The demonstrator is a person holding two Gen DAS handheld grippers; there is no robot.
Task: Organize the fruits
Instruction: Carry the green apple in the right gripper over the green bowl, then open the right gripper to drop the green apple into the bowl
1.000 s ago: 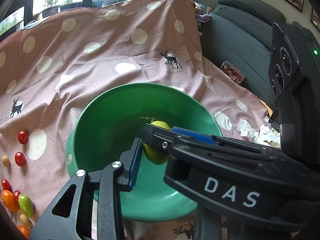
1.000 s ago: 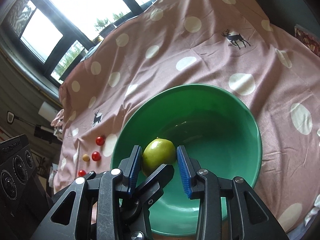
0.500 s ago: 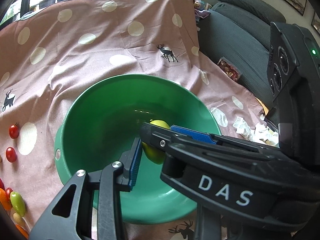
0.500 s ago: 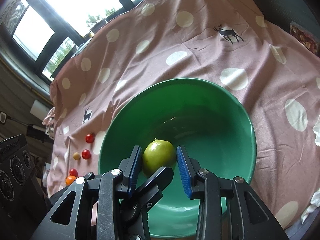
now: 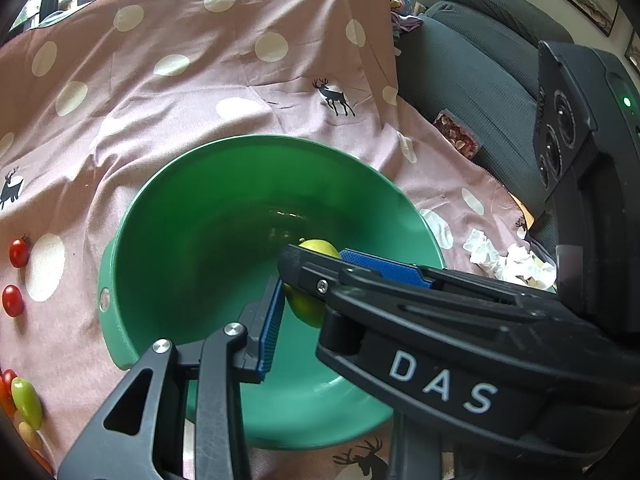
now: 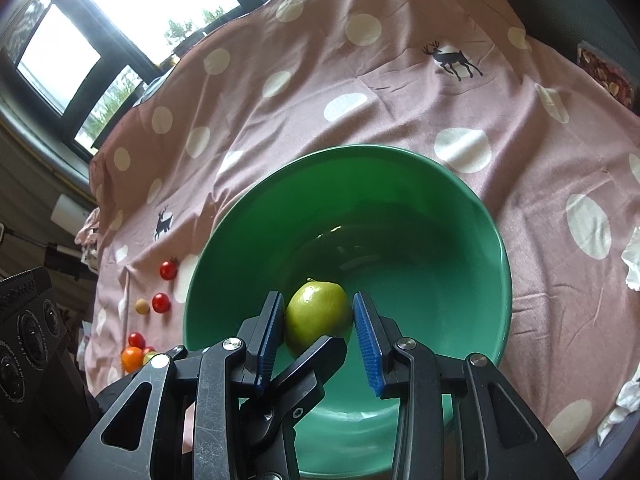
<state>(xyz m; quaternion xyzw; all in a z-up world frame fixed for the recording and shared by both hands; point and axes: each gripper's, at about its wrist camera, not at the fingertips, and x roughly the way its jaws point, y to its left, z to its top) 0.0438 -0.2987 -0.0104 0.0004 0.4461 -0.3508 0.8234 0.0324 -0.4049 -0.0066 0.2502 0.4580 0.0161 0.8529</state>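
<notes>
The green fruit (image 6: 318,316) sits clamped between the right gripper (image 6: 320,334) fingers inside the green bowl (image 6: 472,216), the left gripper's (image 5: 308,300) fingers nearly together beside it, on a pink polka-dot cloth (image 6: 320,92) strewn with cherry tomatoes (image 6: 168,270), windows (image 6: 132,8) behind and a grey sofa (image 5: 480,72) alongside.

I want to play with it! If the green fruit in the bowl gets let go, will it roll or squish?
The green fruit looks round and smooth, so it would probably roll down the green bowl's curved wall. It keeps its shape between the right tool's blue pads, so it seems firm, not squishy.
</notes>
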